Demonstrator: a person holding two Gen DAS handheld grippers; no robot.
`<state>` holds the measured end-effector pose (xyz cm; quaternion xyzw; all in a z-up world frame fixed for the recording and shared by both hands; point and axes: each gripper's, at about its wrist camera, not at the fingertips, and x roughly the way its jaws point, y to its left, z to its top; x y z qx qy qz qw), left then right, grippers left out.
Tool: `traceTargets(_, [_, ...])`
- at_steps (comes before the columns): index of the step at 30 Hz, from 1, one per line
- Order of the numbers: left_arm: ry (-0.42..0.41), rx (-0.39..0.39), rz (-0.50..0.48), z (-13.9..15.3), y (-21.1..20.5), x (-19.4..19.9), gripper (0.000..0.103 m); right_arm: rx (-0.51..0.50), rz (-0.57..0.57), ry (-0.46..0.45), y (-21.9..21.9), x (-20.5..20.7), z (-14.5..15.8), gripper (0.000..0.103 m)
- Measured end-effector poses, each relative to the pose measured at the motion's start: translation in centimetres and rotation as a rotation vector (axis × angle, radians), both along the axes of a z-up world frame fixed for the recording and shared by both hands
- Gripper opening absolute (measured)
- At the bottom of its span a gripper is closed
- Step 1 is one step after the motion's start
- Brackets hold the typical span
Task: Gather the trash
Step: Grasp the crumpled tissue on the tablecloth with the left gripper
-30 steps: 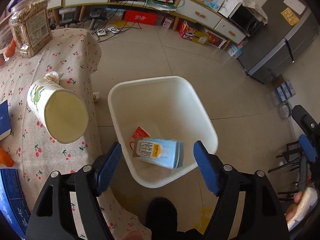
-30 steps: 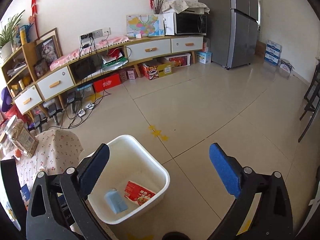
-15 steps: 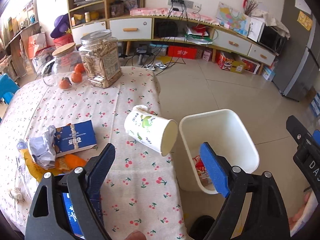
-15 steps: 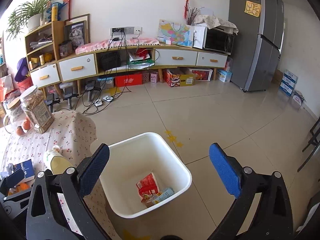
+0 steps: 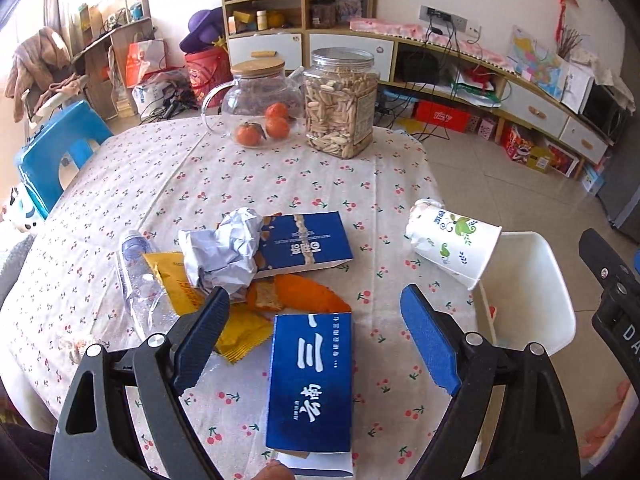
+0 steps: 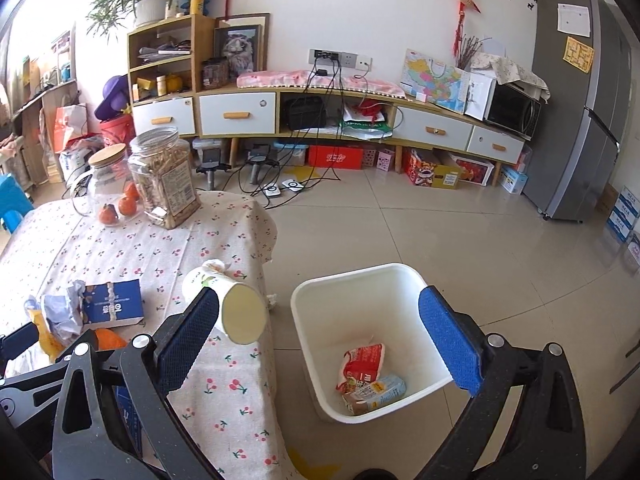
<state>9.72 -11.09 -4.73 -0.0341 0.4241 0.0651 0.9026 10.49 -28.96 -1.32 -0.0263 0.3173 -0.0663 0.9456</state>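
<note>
My left gripper (image 5: 316,316) hangs open over the cherry-print table (image 5: 280,168), with nothing between its blue pads. Just beneath it lies a dark blue box (image 5: 310,380). Around it lie an orange wrapper (image 5: 308,294), a yellow wrapper (image 5: 236,330), crumpled paper (image 5: 224,248), a second blue box (image 5: 306,240) and a clear plastic bottle (image 5: 138,276). A paper cup (image 5: 452,242) lies on its side at the table's right edge. My right gripper (image 6: 320,320) is open and empty above the white bin (image 6: 360,278), which holds a red packet (image 6: 360,364) and a milk carton (image 6: 378,392).
At the table's far side stand a jar of biscuits (image 5: 340,104) and a glass pot (image 5: 256,100) with oranges in front of it. A blue stool (image 5: 52,148) stands to the left. Across the tiled floor are a low cabinet (image 6: 240,112) and a grey fridge (image 6: 580,100).
My left gripper swung away from the bin and back over the table, jaws a little wider. The right gripper turned left, bringing the table and cup into its view.
</note>
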Motion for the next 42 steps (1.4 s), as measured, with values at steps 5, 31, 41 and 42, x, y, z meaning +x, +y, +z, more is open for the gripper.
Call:
traceTargets(5, [0.02, 0.009, 0.069, -0.4, 3.7, -1.0, 0.085, -0.005, 0.094, 0.017, 4.2, 0.1, -0.5, 0.096])
traceTargets(31, [0.46, 0.322, -0.232, -7.7, 18.9, -3.4, 0.085, 0.044, 0.517, 0.147, 17.7, 2.4, -3.0, 0.096])
traceTargets(41, [0.449, 0.146, -0.236, -8.5, 21.0, -3.3, 0.048, 0.065, 0.725, 0.187, 20.5, 2.6, -3.4, 0.096])
traceTargets(42, [0.445, 0.12, -0.219, -8.4, 21.3, -3.2, 0.047, 0.061, 0.749, 0.18, 20.9, 2.4, -3.3, 0.096])
